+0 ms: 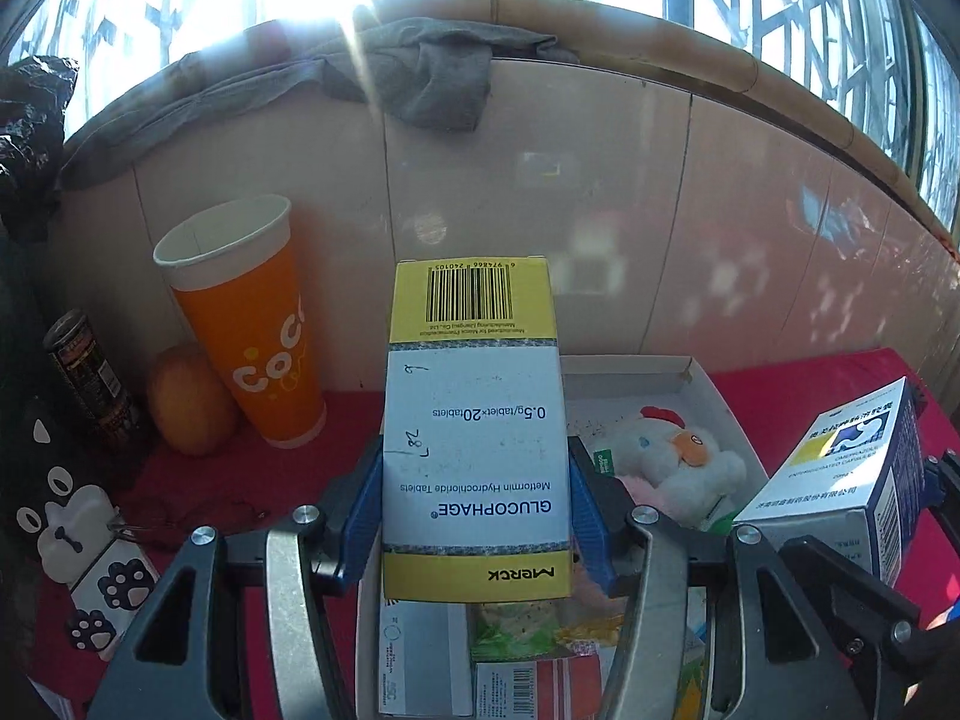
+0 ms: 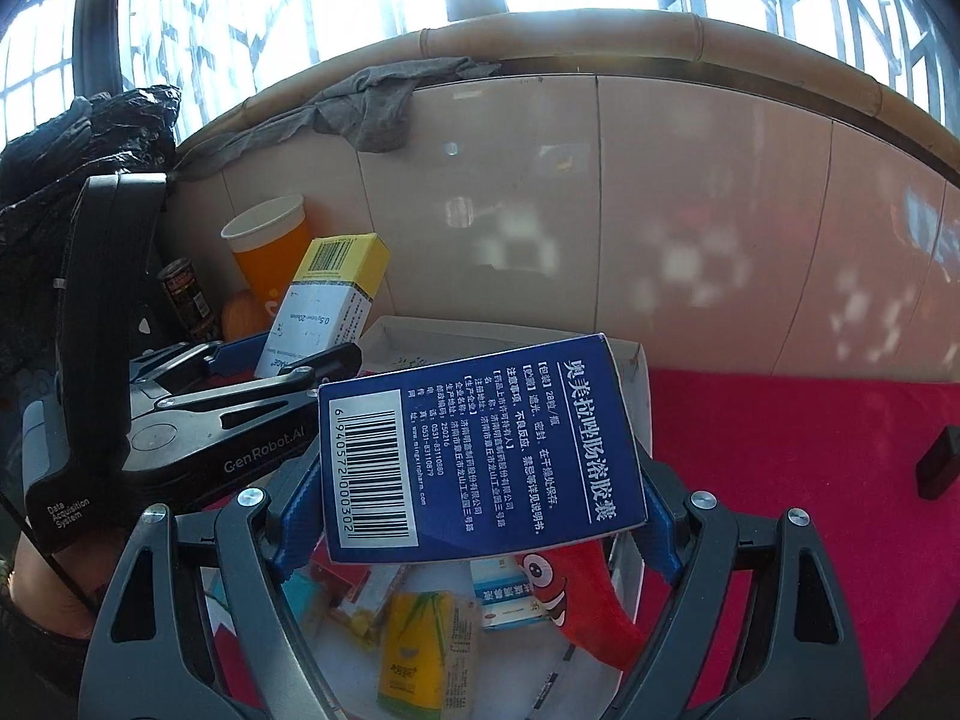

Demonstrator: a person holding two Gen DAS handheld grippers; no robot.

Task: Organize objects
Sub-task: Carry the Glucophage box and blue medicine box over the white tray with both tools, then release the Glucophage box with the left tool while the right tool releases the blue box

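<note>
Above the white tray, my right claw holds the blue box across its width: light, crushable card. Left of it, my left claw clamps the slimmer Glucophage carton by its long sides.

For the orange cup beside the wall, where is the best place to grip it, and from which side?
Grip the orange cup across its lower, narrower body, coming from the front. It stands upright near the wall, with the fruit close at its left, so the front side is probably freest.
</note>
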